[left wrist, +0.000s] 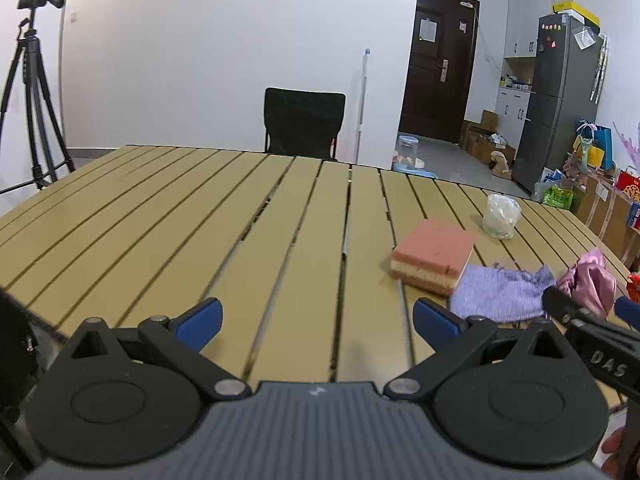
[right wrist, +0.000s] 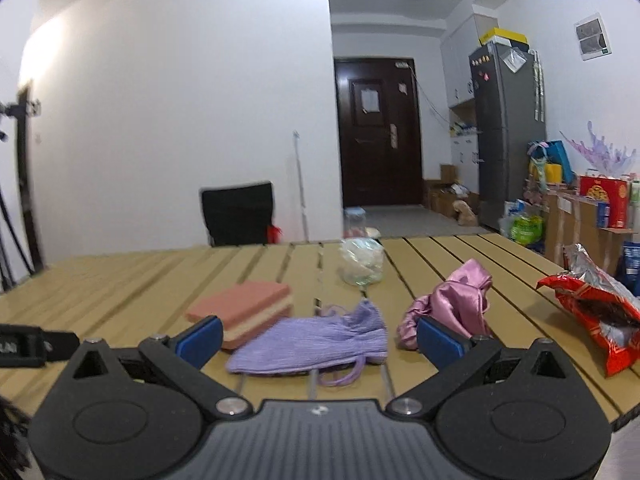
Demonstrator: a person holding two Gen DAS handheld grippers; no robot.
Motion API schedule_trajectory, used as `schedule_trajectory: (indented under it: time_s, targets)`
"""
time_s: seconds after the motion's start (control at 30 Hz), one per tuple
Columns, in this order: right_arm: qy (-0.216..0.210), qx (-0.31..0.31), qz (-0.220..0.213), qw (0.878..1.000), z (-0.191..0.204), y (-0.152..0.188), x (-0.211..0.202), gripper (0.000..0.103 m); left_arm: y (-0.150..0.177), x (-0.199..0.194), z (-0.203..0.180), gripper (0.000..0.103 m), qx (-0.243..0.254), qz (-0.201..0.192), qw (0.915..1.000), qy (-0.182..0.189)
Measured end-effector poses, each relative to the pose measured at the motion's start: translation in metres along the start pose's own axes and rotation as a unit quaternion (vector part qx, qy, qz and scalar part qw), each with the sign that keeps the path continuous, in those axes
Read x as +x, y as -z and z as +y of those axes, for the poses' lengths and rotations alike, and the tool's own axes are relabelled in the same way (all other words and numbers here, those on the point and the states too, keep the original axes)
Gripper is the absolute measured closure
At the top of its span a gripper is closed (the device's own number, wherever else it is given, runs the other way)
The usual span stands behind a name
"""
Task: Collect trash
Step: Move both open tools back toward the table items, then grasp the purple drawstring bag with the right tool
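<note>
Blue-tipped claws [left wrist: 318,326] [right wrist: 320,338] hover level, spread wide, over the table [left wrist: 200,220].

The table [right wrist: 440,256] is matt tan slats, smooth, perhaps painted metal or plastic. Ahead of the right claw [right wrist: 319,339] lies a lilac pouch [right wrist: 312,344] of ribbed knit cloth. Just right of it sits a pink bundle [right wrist: 456,300] of shiny satin. Far right lies a wrapper [right wrist: 596,300] of glossy red foil, silvery inside. Left of the pouch is a sponge [right wrist: 244,304], porous and matt. Beyond is a cup [right wrist: 362,262] of crinkled clear plastic. The claw's pads [right wrist: 200,338] look like matt blue rubber.
</note>
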State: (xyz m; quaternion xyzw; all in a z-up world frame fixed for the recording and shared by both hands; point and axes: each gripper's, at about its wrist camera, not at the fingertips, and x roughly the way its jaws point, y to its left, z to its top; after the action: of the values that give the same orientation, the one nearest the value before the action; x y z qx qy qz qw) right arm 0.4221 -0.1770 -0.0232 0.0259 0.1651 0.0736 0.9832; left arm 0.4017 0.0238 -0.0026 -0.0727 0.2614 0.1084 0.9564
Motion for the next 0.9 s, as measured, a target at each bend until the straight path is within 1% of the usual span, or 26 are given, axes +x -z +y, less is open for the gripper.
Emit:
schedule_trajectory:
  time_s: [0.17, 0.3, 0.47, 0.57, 0.67, 0.8, 0.87, 0.9]
  targets:
    - [0.013, 0.004, 0.039, 0.999, -0.006, -0.006, 0.036, 0.0, -0.012, 0.03, -0.013, 0.0, 0.01, 0.01, 0.9999, 0.002]
    - [0.009, 0.021, 0.071, 0.997, -0.008, -0.011, 0.065, 0.0, -0.02, 0.046, -0.019, 0.0, 0.009, 0.009, 0.9999, 0.002]
    - [0.021, 0.007, 0.105, 0.994, 0.0, -0.01, 0.102, 0.0, -0.025, 0.063, -0.017, 0.0, -0.003, 0.016, 0.9999, 0.002]
    - [0.018, -0.008, 0.142, 0.99, 0.008, -0.008, 0.12, 0.005, -0.025, 0.07, -0.013, 0.0, -0.005, 0.021, 0.9998, -0.001]
    - [0.025, -0.021, 0.163, 0.986, 0.014, -0.006, 0.13, 0.01, -0.025, 0.072, -0.01, 0.0, -0.006, 0.024, 0.9997, -0.003]
    - [0.017, -0.016, 0.169, 0.985, 0.014, -0.005, 0.133, 0.011, -0.025, 0.073, -0.007, 0.0, -0.006, 0.027, 0.9996, -0.004]
    - [0.018, -0.017, 0.164, 0.986, 0.014, -0.005, 0.13, 0.015, -0.024, 0.072, -0.007, 0.0, -0.005, 0.028, 0.9996, -0.004]
    - [0.018, -0.018, 0.16, 0.987, 0.014, -0.005, 0.129, 0.022, -0.025, 0.074, -0.01, 0.0, -0.004, 0.028, 0.9996, -0.003]
